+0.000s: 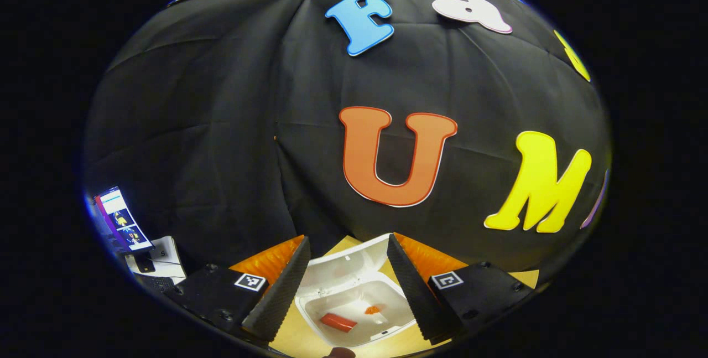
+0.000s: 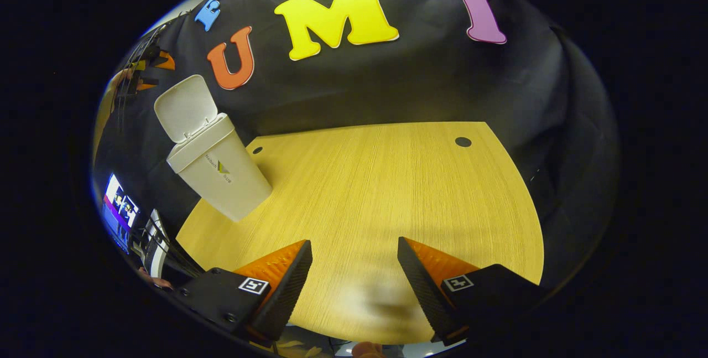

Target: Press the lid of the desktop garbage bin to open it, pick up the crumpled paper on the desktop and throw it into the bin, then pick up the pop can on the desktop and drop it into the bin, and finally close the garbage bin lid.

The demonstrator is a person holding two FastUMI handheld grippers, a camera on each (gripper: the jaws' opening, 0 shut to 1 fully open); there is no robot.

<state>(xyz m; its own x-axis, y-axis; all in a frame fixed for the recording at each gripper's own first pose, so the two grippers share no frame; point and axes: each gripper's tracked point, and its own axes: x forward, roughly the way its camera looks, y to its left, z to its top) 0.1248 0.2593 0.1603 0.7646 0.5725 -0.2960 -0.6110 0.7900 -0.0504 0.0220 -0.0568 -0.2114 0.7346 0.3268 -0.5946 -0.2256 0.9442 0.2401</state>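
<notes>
The white desktop bin point(image 1: 312, 314) lies straight below my left gripper point(image 1: 348, 238), its lid point(image 1: 345, 269) swung up and back. Inside it lies a red pop can point(image 1: 338, 322), beside a small orange patch point(image 1: 372, 309); I cannot make out the crumpled paper against the white inside. The left gripper is open, nothing between its fingers. In the right gripper view the same bin point(image 2: 221, 175) stands at the left of the wooden table point(image 2: 387, 181) with its lid point(image 2: 185, 106) upright. My right gripper point(image 2: 354, 242) hovers open over bare wood, well right of the bin.
A lit screen point(image 1: 123, 219) stands off the table's left side, also seen as a screen point(image 2: 119, 208) below the bin. Two dark round holes point(image 2: 463, 141) mark the table's far edge. Black cloth closes off the back.
</notes>
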